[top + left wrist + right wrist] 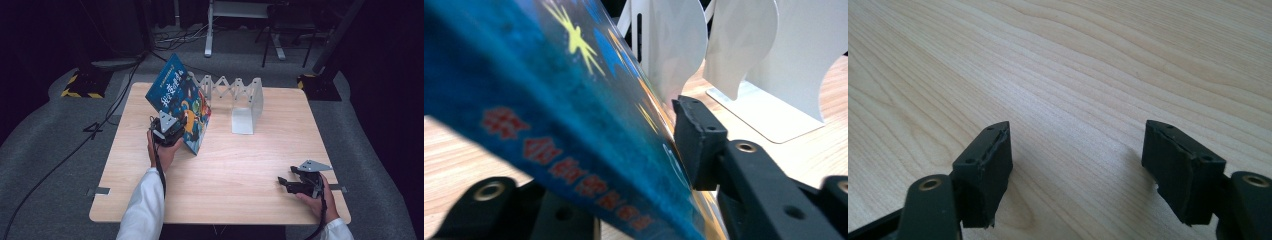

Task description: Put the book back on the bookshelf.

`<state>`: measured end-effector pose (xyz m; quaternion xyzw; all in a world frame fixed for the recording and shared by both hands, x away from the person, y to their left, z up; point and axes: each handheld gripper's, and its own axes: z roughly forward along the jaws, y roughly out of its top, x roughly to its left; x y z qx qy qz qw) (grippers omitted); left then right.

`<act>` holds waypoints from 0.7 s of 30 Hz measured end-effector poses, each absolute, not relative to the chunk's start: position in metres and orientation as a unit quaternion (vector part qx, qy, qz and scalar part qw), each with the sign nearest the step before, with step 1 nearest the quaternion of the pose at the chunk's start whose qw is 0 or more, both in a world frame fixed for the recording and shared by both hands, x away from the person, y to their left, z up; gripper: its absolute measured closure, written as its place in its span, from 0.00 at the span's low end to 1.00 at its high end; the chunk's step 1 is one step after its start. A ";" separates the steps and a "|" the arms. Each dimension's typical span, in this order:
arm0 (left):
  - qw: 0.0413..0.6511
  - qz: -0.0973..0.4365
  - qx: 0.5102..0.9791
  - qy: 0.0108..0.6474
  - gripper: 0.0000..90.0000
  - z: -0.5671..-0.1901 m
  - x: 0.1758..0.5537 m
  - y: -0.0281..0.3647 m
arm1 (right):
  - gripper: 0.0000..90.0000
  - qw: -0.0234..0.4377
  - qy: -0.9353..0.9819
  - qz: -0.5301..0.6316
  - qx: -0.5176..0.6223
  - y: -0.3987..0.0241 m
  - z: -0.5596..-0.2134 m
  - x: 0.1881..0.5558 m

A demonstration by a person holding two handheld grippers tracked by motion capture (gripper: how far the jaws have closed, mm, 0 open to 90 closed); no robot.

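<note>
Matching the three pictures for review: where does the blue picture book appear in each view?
High view: the blue picture book stands tilted left of centre, at the left gripper.
Left gripper view: it fills the left, between the jaws.
Right gripper view: not in it.
Shared landmark: the white bookstand.

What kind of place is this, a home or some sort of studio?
Probably a lab or recording studio, not a home: a lone wooden table on grey carpet with dark surroundings, cables trailing across the floor, yellow-and-black hazard tape on a stand base, and metal stand legs behind.
</note>
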<state>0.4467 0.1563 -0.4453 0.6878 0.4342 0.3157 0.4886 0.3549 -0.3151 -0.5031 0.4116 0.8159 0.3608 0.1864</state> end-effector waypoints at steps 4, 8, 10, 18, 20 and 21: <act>0.487 0.309 0.692 0.434 0.59 -0.444 0.445 0.159 | 0.32 0.186 0.816 0.361 0.411 -0.315 -0.503 0.355; 0.486 0.303 0.698 0.430 0.57 -0.440 0.440 0.168 | 0.32 0.183 0.819 0.358 0.410 -0.316 -0.502 0.355; 0.487 0.299 0.701 0.427 0.54 -0.438 0.438 0.173 | 0.32 0.182 0.819 0.357 0.412 -0.316 -0.502 0.356; 0.489 0.266 0.732 0.392 0.39 -0.428 0.428 0.187 | 0.32 0.174 0.816 0.358 0.418 -0.316 -0.493 0.358; 0.480 0.253 0.750 0.378 0.33 -0.425 0.426 0.189 | 0.32 0.175 0.818 0.360 0.414 -0.313 -0.488 0.358; 0.477 0.251 0.755 0.373 0.32 -0.424 0.424 0.189 | 0.32 0.178 0.820 0.358 0.410 -0.312 -0.486 0.358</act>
